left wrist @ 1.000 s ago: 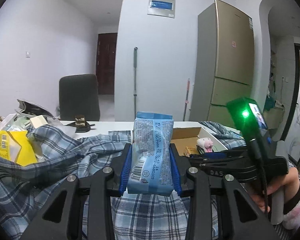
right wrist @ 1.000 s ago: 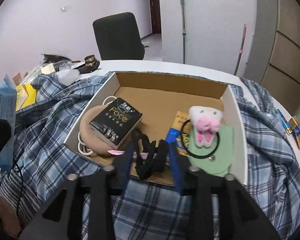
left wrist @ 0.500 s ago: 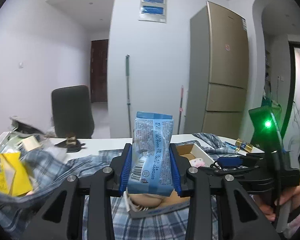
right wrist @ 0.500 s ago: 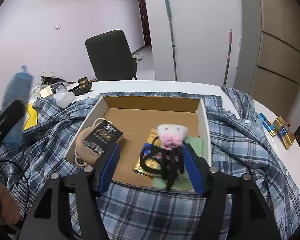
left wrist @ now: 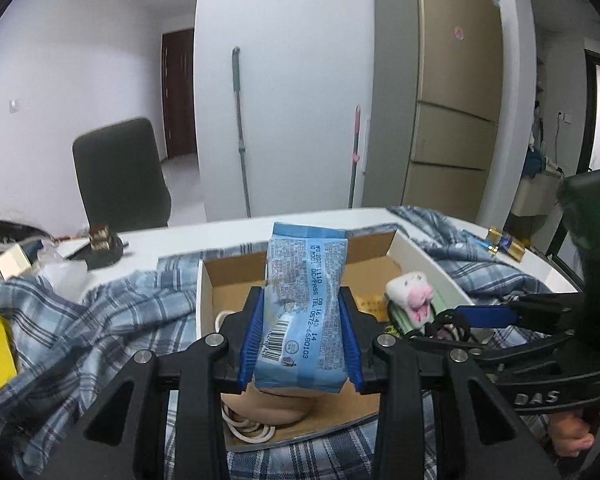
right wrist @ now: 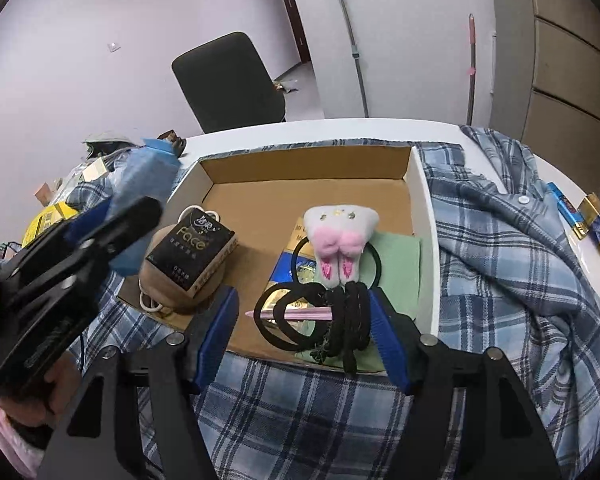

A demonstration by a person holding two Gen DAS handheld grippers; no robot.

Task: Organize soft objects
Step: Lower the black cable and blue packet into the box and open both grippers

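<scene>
Left gripper [left wrist: 302, 338] jaws clamping blue packet [left wrist: 305, 312] upright, long axis vertical, over cardboard box [left wrist: 428, 258], right gripper [right wrist: 305, 338] jaws wide.

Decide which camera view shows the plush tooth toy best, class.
The right wrist view: the plush tooth toy lies whole and unobstructed in the cardboard box. The left wrist view shows it smaller, off to one side.

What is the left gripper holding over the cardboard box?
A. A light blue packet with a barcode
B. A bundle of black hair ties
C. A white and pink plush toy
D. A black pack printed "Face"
A: the left gripper is shut on the light blue packet, barcode facing the camera, above the cardboard box.
</scene>
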